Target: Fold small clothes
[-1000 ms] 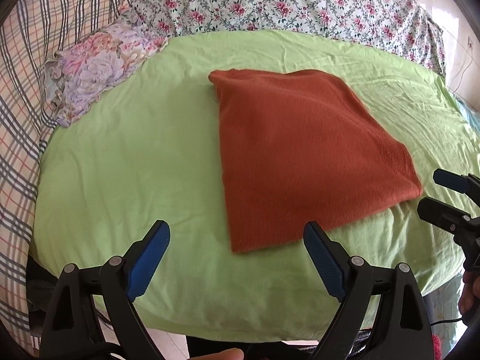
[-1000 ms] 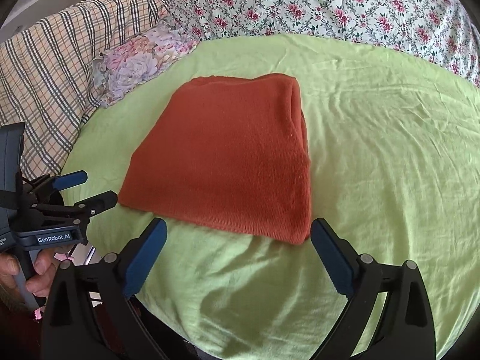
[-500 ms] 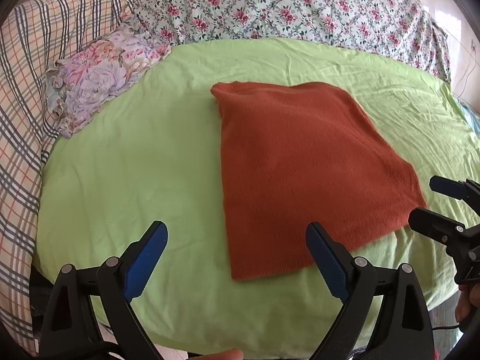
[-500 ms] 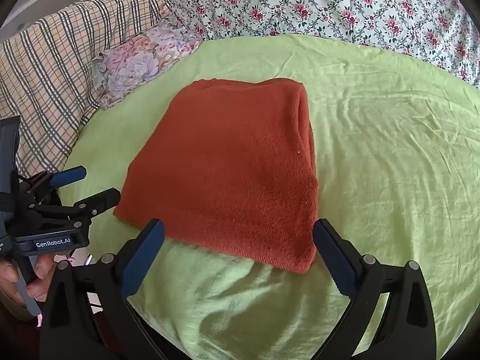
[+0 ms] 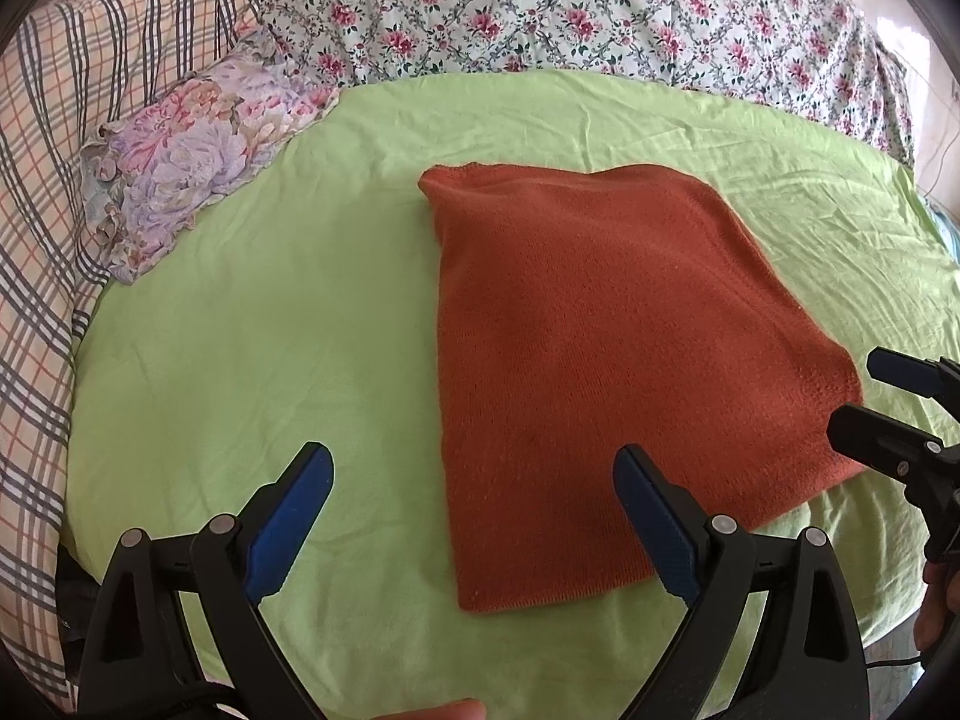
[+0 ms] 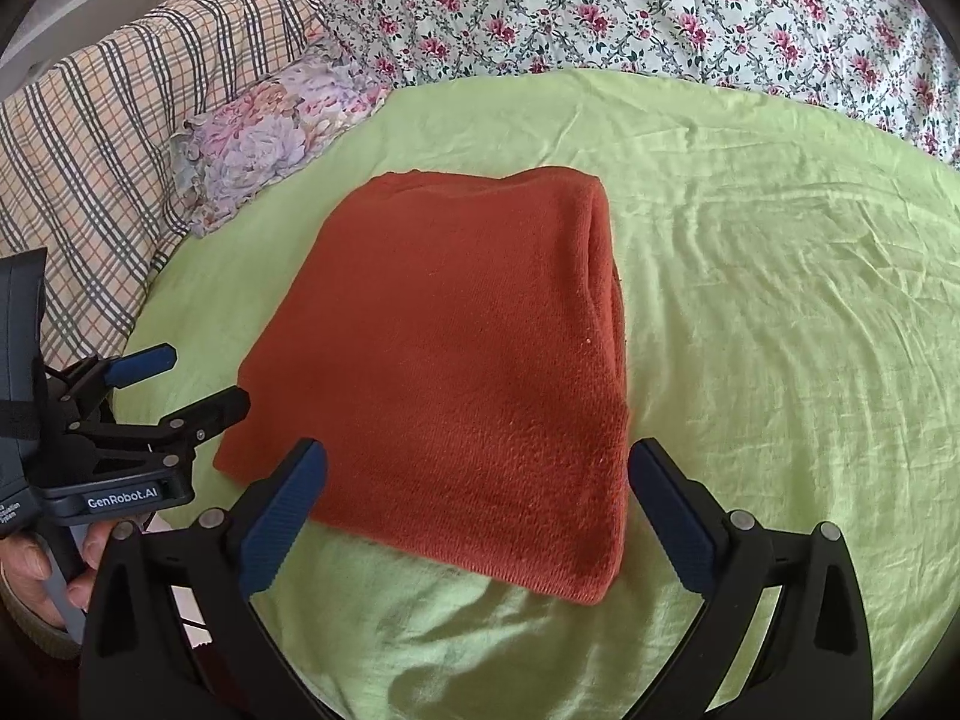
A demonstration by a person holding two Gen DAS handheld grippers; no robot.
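So the whole scene is a bed with a lime green sheet (image 5: 252, 324) spread over it, flowered bedding (image 5: 600, 18) at the far end, a plaid blanket (image 5: 66, 138) down one side and a small floral pillow (image 5: 180, 162) tucked in the corner. Smack in the middle of the sheet sits the rust-orange knit garment (image 5: 600, 348), already doubled into a neat rectangle, with a rounded stacked edge showing along its right side in the right wrist view. Looks to me like we're between folds, or maybe the last one's done.

The left gripper (image 5: 474, 510) hangs over the near left corner, jaws spread wide, nothing in them. The right gripper (image 6: 477, 507) is also wide apart and empty, straddling the near right corner.

Next move, I'd guess: pinch both near corners, all layers together, and carry them to the far edge.
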